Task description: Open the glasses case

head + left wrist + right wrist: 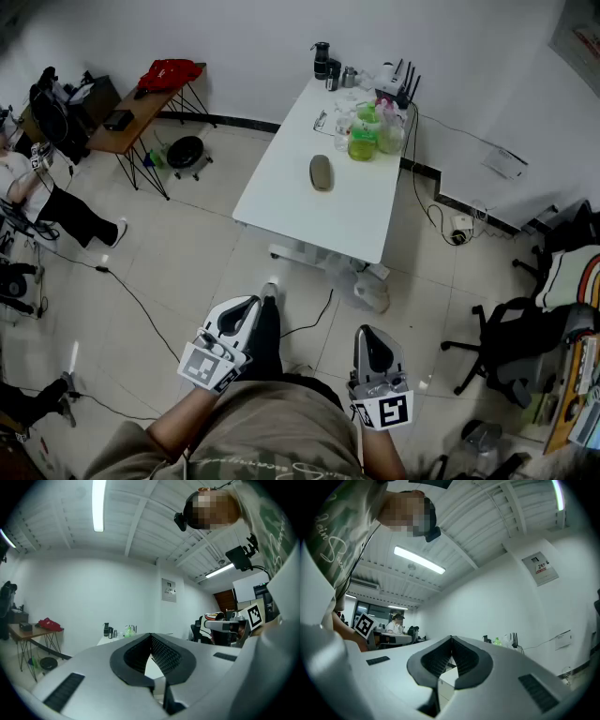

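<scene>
A closed grey-brown glasses case (321, 172) lies near the middle of the white table (291, 197) in the head view. Both grippers hang close to my body, well short of the table. My left gripper (269, 291) is shut with nothing in it, its tips over the floor. My right gripper (363, 331) is shut and empty too. In the left gripper view the left gripper (151, 635) has its jaws meeting, and the table shows far off behind them. In the right gripper view the right gripper (451, 639) likewise has its jaws closed together.
Green bottles (364, 133), cups and a router (398, 84) crowd the table's far end. A wooden side table (141, 111) with a red bag stands at the left, black office chairs (511, 342) at the right. Cables (131, 295) run over the tiled floor. A person (37, 192) sits far left.
</scene>
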`<state>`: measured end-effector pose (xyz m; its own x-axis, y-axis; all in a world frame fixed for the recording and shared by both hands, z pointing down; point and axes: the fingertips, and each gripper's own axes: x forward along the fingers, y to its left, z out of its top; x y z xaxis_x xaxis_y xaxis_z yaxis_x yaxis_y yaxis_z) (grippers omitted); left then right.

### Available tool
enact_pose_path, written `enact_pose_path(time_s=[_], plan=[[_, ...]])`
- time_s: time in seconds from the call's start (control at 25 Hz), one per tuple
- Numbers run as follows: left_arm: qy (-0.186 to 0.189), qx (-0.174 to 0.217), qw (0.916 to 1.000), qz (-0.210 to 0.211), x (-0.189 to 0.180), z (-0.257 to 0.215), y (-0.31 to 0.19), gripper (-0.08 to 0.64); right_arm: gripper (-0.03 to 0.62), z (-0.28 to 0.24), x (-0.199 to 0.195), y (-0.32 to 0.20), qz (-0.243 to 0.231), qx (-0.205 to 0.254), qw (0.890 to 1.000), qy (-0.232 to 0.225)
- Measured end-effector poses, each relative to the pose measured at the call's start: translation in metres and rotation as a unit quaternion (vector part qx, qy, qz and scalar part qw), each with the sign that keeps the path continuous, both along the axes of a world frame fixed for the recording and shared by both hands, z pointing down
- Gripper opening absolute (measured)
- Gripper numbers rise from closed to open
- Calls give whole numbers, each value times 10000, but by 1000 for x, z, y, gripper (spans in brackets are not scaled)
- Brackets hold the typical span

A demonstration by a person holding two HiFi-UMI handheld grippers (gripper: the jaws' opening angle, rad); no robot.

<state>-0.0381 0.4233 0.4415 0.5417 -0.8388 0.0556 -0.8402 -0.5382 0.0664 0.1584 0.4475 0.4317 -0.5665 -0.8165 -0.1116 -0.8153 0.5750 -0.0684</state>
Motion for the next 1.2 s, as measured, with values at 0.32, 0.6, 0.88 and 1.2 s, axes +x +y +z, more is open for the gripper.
enact_pose_path(time_s=[0.32, 0.6, 0.88, 1.2], plan=[[46, 100, 9995, 292, 6, 1, -63, 6, 9, 5, -6, -43, 157, -53, 9997, 172], [256, -61, 9964, 803, 11, 16, -144, 6, 9, 17, -18, -107, 443, -231, 9981, 371], [331, -342, 9877, 1489, 0, 20, -233, 6, 11, 26, -39, -216, 783, -633, 9941, 395], [650, -394, 9845, 1578, -51, 21, -355, 6, 11, 26, -111, -347, 514, -1009, 9936, -12]])
